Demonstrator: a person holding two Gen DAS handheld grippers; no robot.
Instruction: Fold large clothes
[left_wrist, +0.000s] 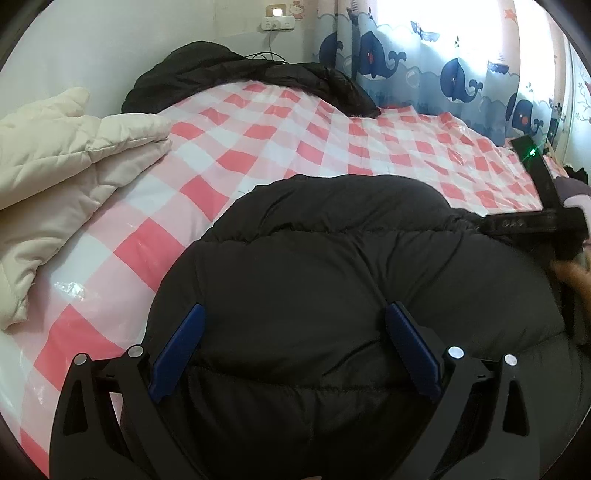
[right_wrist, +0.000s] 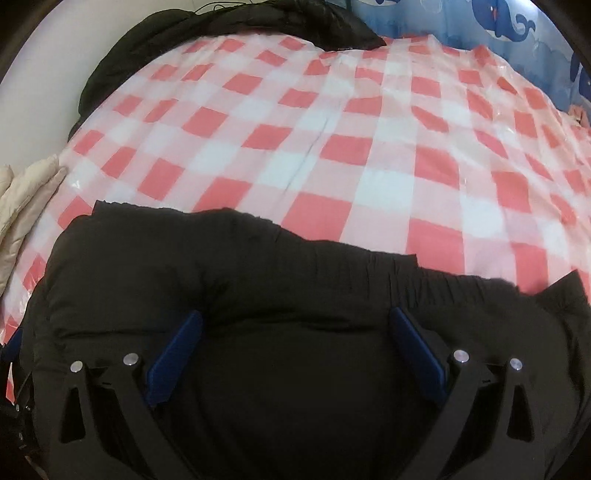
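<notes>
A black puffer jacket (left_wrist: 351, 258) lies folded in a thick bundle on the pink-and-white checked bed cover (left_wrist: 258, 140). My left gripper (left_wrist: 295, 314) hovers just over it with its blue pads wide apart and nothing between them. In the right wrist view the same jacket (right_wrist: 258, 277) fills the lower half, its far edge running across the cover (right_wrist: 332, 129). My right gripper (right_wrist: 295, 321) is also open over the jacket. The right gripper's black body (left_wrist: 546, 206) shows at the right edge of the left wrist view.
A cream quilted garment (left_wrist: 55, 177) lies at the left of the bed, also in the right wrist view (right_wrist: 22, 199). Another black garment (left_wrist: 240, 77) is heaped at the far end by the wall. A whale-print curtain (left_wrist: 424, 62) hangs at the far right.
</notes>
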